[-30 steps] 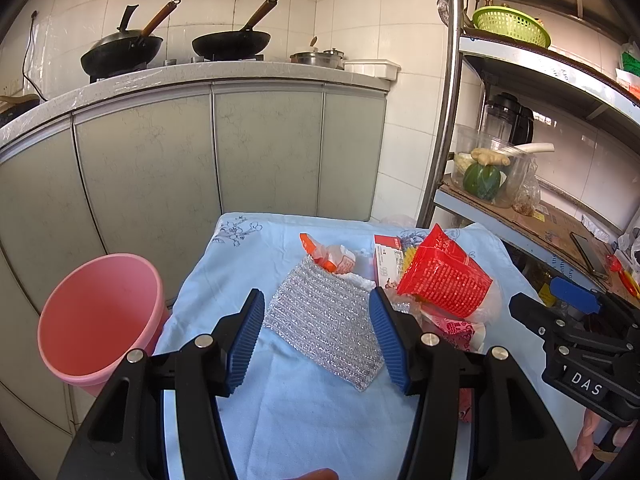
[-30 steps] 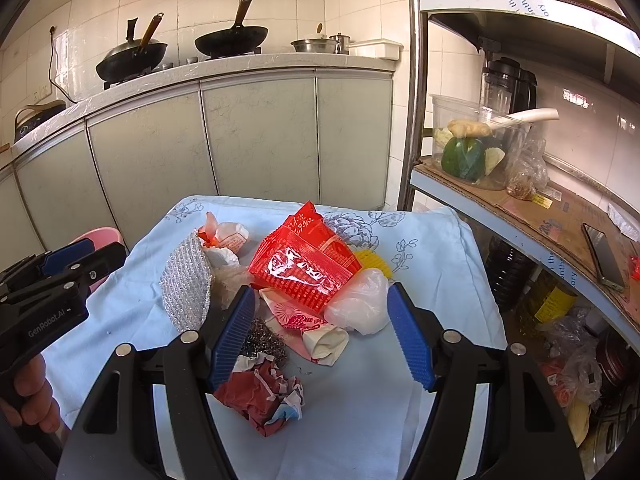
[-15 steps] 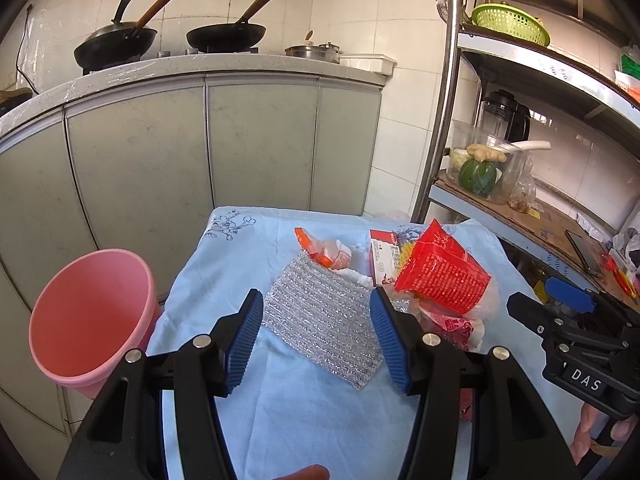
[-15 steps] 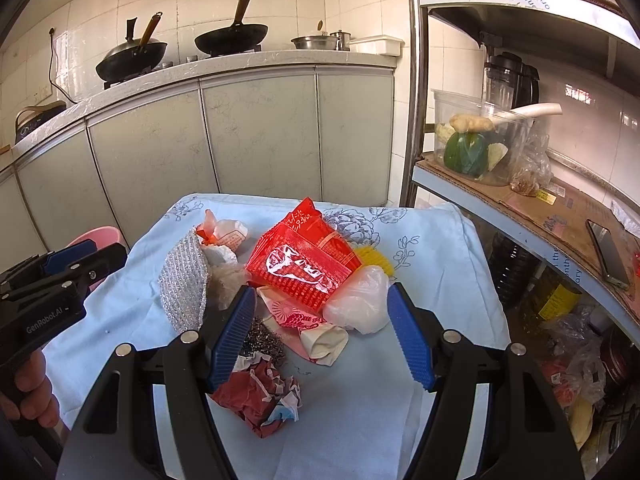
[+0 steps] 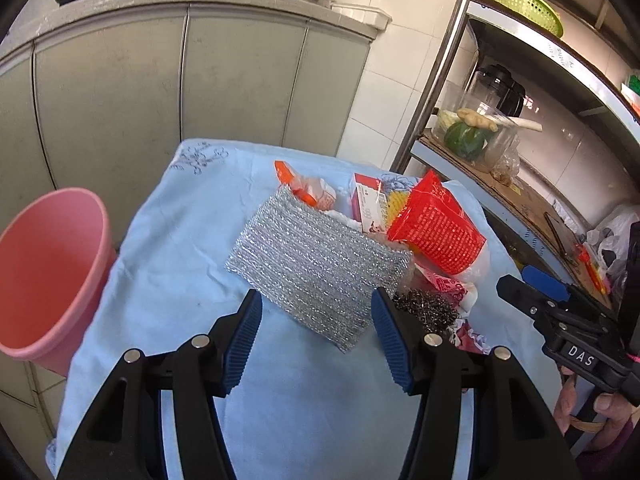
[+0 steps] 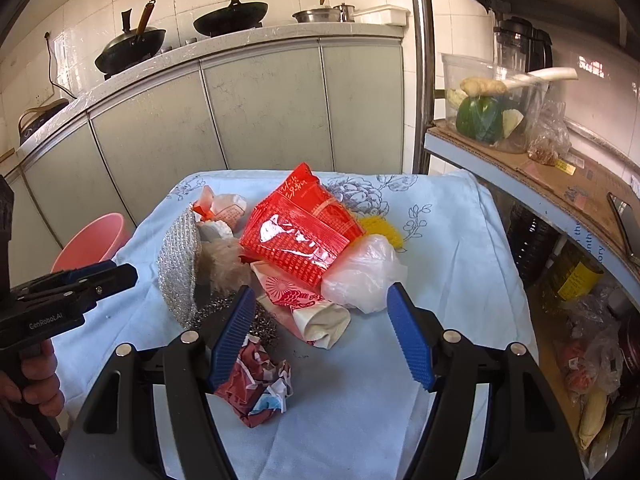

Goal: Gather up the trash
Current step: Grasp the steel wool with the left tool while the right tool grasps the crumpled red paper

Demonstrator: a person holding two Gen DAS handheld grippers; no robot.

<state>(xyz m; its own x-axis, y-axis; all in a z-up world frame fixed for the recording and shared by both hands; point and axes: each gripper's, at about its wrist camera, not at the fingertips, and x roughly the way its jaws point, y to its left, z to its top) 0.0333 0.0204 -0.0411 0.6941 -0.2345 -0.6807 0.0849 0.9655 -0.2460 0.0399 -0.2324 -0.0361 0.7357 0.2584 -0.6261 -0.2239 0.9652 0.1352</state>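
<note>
Up close, the left gripper [image 5: 316, 320] hangs over the near part of a table covered with a light blue cloth [image 5: 168, 240], its blue jaws wide apart and holding nothing. Just past its tips lies a flat, shiny silver scrubbing pad [image 5: 316, 256]. The right gripper [image 6: 320, 320] is also spread wide with nothing in it. By its left finger sits a crumpled dark red paper wrapper [image 6: 256, 388], and a grey steel wool ball [image 6: 262, 322] lies just behind that. Between its tips lie a pink and white printed wrapper [image 6: 296, 296] and a soft clear plastic bag [image 6: 362, 276]. Farther back, in the middle of the table, a big red plastic packet [image 6: 296, 232] rests on the pile. A round pink plastic bucket [image 5: 44, 276] stands off the table's left edge.
</note>
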